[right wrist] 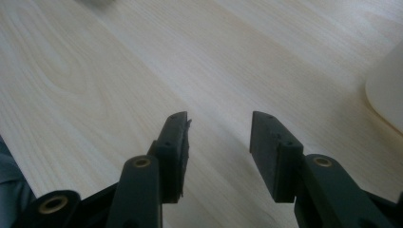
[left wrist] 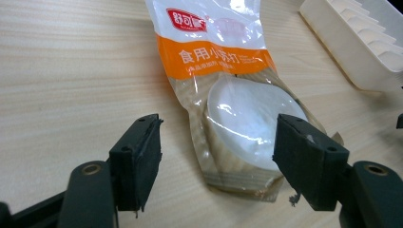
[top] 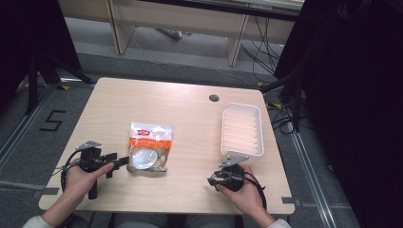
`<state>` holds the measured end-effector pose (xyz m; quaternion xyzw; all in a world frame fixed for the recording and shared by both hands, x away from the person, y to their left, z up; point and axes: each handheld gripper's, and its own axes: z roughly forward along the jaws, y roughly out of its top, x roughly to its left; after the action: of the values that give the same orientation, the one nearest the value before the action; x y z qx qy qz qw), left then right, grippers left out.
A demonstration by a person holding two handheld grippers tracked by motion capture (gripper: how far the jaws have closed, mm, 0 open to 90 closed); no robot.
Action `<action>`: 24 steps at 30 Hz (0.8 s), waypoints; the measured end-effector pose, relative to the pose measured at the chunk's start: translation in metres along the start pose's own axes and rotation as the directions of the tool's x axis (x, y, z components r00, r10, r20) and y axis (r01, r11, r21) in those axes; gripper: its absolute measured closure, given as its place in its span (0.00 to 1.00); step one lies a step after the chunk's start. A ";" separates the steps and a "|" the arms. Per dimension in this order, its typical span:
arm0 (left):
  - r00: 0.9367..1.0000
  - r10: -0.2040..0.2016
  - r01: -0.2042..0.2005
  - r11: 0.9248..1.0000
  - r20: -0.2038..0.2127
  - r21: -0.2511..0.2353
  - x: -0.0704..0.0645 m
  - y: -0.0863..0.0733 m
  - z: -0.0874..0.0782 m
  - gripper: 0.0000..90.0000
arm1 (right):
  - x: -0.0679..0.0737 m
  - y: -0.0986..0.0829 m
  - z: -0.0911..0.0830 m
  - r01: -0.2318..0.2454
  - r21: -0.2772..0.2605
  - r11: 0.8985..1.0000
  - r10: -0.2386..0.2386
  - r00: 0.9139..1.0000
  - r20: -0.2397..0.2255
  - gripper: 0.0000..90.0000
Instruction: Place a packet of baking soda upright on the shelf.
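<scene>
A clear food packet with an orange band and a round white disc inside lies flat on the wooden table. My left gripper sits just left of its near end, open. In the left gripper view the packet lies ahead, its near end between the open jaws of the left gripper, nothing pinched. My right gripper rests near the table's front right, open over bare wood; the right gripper view shows the right gripper with nothing between its fingers.
A white ribbed tray stands at the right side of the table, just beyond the right hand; the tray's rim shows in the left gripper view. A round cable hole sits near the far edge. Cables lie on the floor behind.
</scene>
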<state>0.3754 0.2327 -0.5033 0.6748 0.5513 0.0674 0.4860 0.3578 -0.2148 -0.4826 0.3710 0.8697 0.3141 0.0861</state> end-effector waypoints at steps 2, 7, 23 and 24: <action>1.000 -0.005 0.005 1.000 -0.002 -0.005 0.000 0.002 0.002 0.36 | 0.000 -0.001 0.003 -0.001 -0.034 0.999 0.001 1.000 0.010 0.64; 1.000 -0.004 0.004 1.000 0.014 0.005 0.001 0.009 0.011 0.37 | 0.000 0.000 0.001 -0.006 -0.003 1.000 0.006 1.000 0.004 0.63; 0.998 -0.062 0.062 0.998 0.019 0.028 0.014 0.044 0.055 0.41 | 0.001 0.000 0.001 0.000 -0.008 1.000 0.000 1.000 0.008 0.62; 0.997 -0.070 0.069 0.997 0.023 0.031 0.015 0.046 0.057 0.41 | 0.001 0.001 0.001 -0.004 -0.007 1.000 0.004 1.000 0.006 0.62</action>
<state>0.4479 0.2158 -0.5060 0.6632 0.5695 0.0341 0.4844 0.3578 -0.2134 -0.4828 0.3734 0.8675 0.3161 0.0896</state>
